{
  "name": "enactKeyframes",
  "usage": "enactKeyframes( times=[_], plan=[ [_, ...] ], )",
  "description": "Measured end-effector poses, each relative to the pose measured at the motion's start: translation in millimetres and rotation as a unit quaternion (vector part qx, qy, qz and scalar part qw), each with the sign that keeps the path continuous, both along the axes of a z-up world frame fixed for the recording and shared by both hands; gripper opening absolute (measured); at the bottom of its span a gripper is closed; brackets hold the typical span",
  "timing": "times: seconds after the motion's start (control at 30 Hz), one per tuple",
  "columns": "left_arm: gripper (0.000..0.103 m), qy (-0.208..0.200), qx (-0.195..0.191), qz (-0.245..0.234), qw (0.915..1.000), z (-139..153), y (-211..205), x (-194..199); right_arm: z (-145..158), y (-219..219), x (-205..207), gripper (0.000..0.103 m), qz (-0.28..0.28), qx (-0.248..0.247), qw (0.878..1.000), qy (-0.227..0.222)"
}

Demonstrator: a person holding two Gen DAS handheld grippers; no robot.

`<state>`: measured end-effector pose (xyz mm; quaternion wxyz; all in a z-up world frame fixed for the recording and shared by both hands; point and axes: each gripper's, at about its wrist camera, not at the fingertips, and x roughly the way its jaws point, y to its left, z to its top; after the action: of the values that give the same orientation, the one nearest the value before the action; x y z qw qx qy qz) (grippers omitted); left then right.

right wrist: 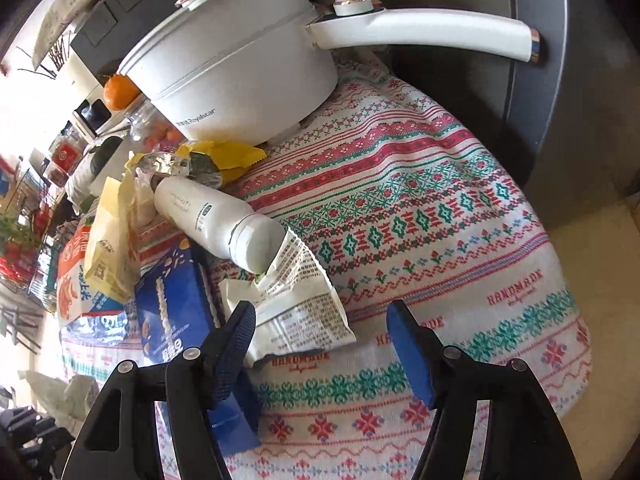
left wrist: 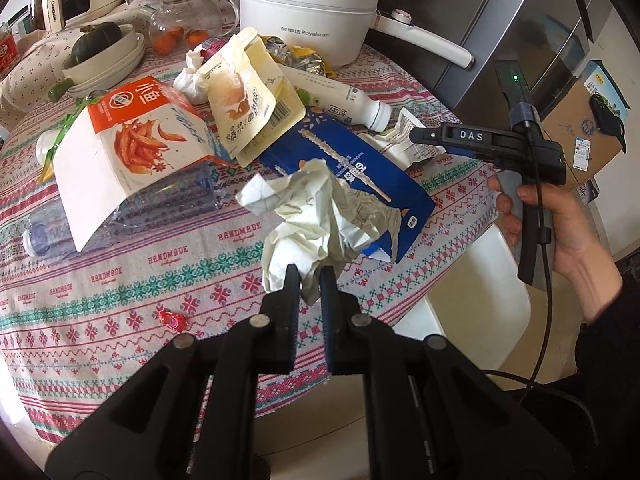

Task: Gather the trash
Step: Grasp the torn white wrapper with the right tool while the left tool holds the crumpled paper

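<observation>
Paper wad (left wrist: 316,216) is pinched in my left fingers (left wrist: 308,280) for binning, while my right fingers (right wrist: 324,320) gape wide above the wrapper (right wrist: 300,304) at eleven o'clock, ready to grab.

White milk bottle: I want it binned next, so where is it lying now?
The white milk bottle lies on its side on the tablecloth, in front of the white cooking pot, its cap against the printed white wrapper.
</observation>
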<state>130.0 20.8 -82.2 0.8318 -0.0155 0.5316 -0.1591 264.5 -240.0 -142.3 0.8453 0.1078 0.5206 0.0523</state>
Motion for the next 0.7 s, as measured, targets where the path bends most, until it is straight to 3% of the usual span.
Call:
enactKeyframes(
  times=[0.07,0.17,0.23,0.3,0.47,0.7],
  plan=[
    [0.011,0.004,0.001,0.002,1.0000,-2,2,2,-9,1,8,0.066,-0.001,0.003,1.000,0.005],
    [0.011,0.006,0.001,0.005,1.0000,-3,5,5,-16,3,14,0.045,0.005,0.020,1.000,0.006],
    [0.011,0.006,0.000,0.006,1.0000,-3,6,6,-16,3,13,0.037,0.011,0.032,0.999,0.001],
    [0.011,0.005,-0.001,0.005,1.0000,-2,7,5,-15,3,12,0.019,0.019,0.046,0.999,0.002],
    [0.011,0.000,-0.004,0.003,1.0000,2,8,0,2,5,-1,0.010,0.035,0.033,0.999,-0.008],
    [0.011,-0.015,-0.016,-0.011,0.9997,12,0,-9,55,-3,-44,0.008,0.037,-0.014,0.998,-0.050]
  ],
)
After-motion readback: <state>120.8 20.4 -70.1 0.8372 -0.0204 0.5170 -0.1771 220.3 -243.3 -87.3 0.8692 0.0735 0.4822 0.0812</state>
